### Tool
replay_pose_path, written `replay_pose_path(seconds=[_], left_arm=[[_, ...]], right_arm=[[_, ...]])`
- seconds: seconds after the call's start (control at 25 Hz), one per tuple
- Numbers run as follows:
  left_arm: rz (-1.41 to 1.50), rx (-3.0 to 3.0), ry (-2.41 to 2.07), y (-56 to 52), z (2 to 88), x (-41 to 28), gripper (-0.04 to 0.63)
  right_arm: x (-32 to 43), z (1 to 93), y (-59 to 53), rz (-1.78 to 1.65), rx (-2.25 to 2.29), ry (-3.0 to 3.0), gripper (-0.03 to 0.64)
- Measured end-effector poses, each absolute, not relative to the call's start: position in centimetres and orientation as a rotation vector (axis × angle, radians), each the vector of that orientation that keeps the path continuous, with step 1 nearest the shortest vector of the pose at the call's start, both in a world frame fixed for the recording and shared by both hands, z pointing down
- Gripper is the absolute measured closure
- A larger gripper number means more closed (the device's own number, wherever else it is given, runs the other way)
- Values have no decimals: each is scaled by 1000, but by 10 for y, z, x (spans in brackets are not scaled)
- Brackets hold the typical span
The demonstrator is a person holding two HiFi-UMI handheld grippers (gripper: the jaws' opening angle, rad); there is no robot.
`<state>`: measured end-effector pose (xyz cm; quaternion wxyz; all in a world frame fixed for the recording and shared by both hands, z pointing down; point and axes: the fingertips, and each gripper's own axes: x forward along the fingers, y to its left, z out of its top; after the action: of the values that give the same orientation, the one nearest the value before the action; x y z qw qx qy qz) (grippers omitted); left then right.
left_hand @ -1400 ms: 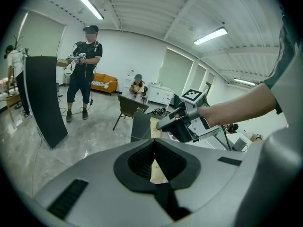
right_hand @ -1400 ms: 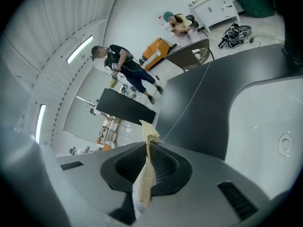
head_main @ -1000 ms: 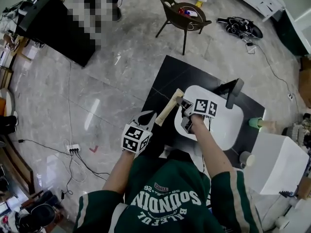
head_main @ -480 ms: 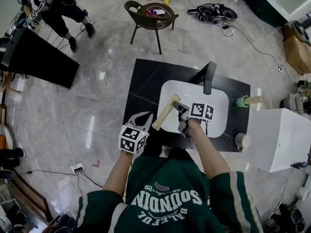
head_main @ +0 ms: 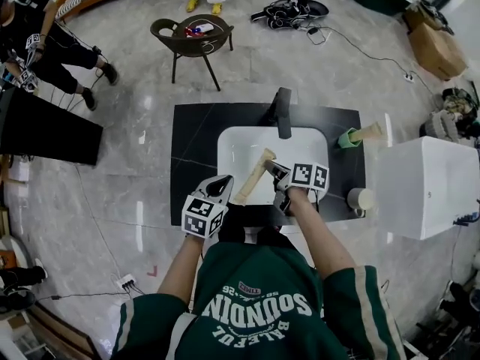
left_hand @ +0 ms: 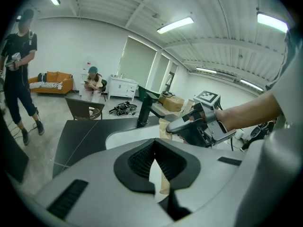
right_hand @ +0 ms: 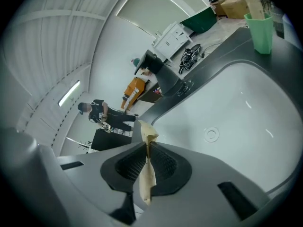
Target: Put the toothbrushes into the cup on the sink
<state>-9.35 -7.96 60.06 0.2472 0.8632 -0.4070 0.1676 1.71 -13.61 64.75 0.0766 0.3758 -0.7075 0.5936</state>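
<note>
Clamping a tan-wrapped toothbrush (head_main: 255,177), the right gripper (head_main: 276,171) has its jaws pressed together on the thin wrapper. In the right gripper view a crumpled end of the wrapper pokes out just past the tips, and the rest runs down between the pads. In the head view the toothbrush slants away to the left of these jaws, and its far end lies just beside the tips of the left gripper (head_main: 220,184); I cannot tell whether they touch.

The left gripper's jaws meet at the tips with nothing between the pads. Through the gap under them, the left gripper view shows the toothbrush's lower end and the white sink (head_main: 240,152).

The sink lies below and ahead of the right jaws, set in a black counter (head_main: 195,141). The faucet (head_main: 283,112) stands straight ahead of both pairs of jaws, at the sink's far rim.

The cup (head_main: 346,139), green, stands on the counter well ahead of the right jaws and off to their right, just beside the sink's right rim. A second toothbrush (head_main: 369,132) sticks out of it. A white cup (head_main: 360,199) sits on the counter to the right of the right gripper, behind its tips.
</note>
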Motion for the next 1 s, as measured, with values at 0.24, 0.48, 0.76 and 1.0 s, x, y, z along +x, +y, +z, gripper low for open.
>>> replay_pose_path(seconds=[0.24, 0.48, 0.76, 1.0], left_arm=[[489, 2394, -1035, -86, 596, -53, 584], [502, 2436, -962, -88, 595, -6, 584], [507, 2497, -896, -89, 580, 46, 584], [523, 2538, -842, -91, 571, 84, 584]], right_arm=[[55, 635, -135, 1809, 1193, -2134, 558], [105, 631, -125, 1822, 1278, -2125, 558], [161, 609, -124, 1810, 1396, -2156, 558], [207, 589, -122, 1741, 1517, -2200, 560]])
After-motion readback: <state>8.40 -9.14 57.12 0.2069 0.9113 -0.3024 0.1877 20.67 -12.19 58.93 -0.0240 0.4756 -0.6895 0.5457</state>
